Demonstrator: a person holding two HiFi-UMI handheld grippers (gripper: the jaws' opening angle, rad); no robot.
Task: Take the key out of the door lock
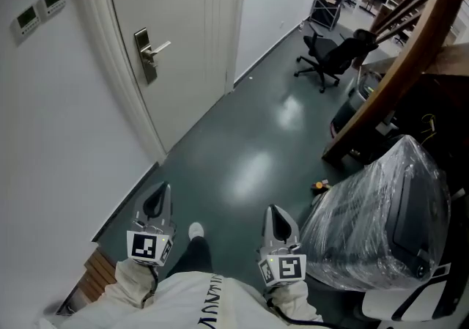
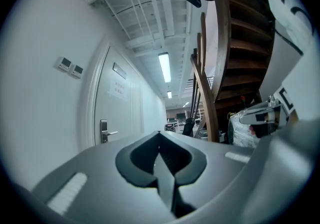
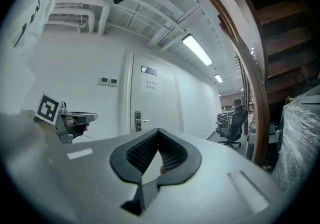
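Setting: A person in white sleeves stands on the dark grey-green glossy floor [image 1: 249, 152] of a corridor, seen from above, holding a gripper in each hand.
Door: A white panelled door [image 1: 183, 20] is shut in the left-hand wall, with two small white wall control panels [image 1: 40, 9] mounted on the wall beside its frame.
Lock: A silver metal lock plate with a lever handle [image 1: 146, 55] sits at the door's left edge. The handle points level to the right.
Key: At this range it is too small to make out on the lock plate in any view.
Left gripper: The grey left gripper [image 1: 163, 192] is held level and points up the corridor. In its own view [image 2: 159, 138] the dark ribbed fingers are clenched tip to tip, and nothing is caught between them.
Right gripper: The grey right gripper [image 1: 272, 212] is held level beside the other, a white shoe [image 1: 196, 231] showing on the floor between the two. Its fingers [image 3: 150, 150] are likewise pressed together on nothing.
Lock against the fingers: The lock plate stands well apart from both pairs of fingers, ahead and to the left. It shows left of the fingertips in the left gripper view [image 2: 104, 131] and just above and left of them in the right gripper view [image 3: 138, 120].
Right side: A bulky object wrapped in clear plastic film [image 1: 381, 210] stands near the right gripper, below a brown wooden stair beam [image 1: 410, 49]. A black office chair on castors [image 1: 330, 56] stands farther down the corridor.
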